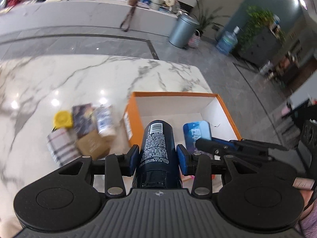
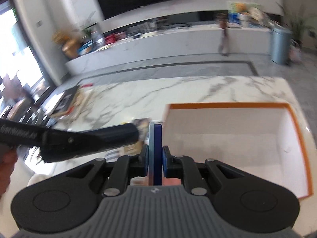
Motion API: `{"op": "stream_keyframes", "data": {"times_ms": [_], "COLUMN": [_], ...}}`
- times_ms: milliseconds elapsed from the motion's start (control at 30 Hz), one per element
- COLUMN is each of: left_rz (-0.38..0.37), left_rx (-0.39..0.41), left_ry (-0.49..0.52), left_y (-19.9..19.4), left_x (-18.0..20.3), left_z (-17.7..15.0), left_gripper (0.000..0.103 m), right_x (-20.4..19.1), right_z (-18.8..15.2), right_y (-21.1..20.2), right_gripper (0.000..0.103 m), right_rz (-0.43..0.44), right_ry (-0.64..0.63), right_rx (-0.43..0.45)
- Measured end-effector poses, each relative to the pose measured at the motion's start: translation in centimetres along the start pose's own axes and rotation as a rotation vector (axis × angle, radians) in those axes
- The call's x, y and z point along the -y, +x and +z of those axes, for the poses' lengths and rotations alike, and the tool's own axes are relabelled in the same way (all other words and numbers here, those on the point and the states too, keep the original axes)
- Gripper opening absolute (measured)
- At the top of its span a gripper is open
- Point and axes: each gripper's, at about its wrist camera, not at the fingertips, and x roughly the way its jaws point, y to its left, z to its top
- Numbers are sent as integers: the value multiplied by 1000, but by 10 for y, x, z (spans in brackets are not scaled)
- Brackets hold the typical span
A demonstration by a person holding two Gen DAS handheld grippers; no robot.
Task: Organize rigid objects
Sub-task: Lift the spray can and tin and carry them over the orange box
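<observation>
Gripping one dark blue can (image 1: 156, 148) between its pads, the left gripper (image 1: 157, 156) holds it over the single orange box (image 1: 132, 107). The right gripper (image 2: 155, 161) stands nearly closed, clamping one flat blue tin (image 2: 156, 148) edge-on beside that box. Five blurred items (image 1: 83, 129) lie clustered on the marble table (image 1: 59, 79).
</observation>
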Motion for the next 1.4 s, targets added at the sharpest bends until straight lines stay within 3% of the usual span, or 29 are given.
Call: {"op": "stream_keyframes", "data": {"times_ms": [167, 300, 500, 633, 1033, 1233, 1400], "left_rz": [17, 33, 59, 93, 70, 165, 210], "left_rx": [-48, -89, -162, -172, -193, -265, -265], "left_ry": [102, 242, 523, 707, 1054, 1253, 1354], "left_y": [45, 83, 143, 174, 223, 239, 246], "left_x": [30, 54, 77, 85, 74, 68, 73], "left_z": [14, 22, 20, 14, 7, -10, -18], "left_gripper": [46, 46, 46, 46, 46, 46, 48], "right_x": [49, 75, 108, 121, 139, 143, 143], "right_z": [1, -3, -2, 0, 1, -3, -5], "right_y": [2, 10, 38, 60, 101, 112, 117], "right_gripper": [13, 13, 13, 13, 13, 13, 14], "right_rz": [-31, -55, -72, -70, -74, -79, -77], "right_ry": [114, 147, 173, 180, 217, 228, 228], "right_rx": [-6, -33, -95, -138, -218, -247, -264]}}
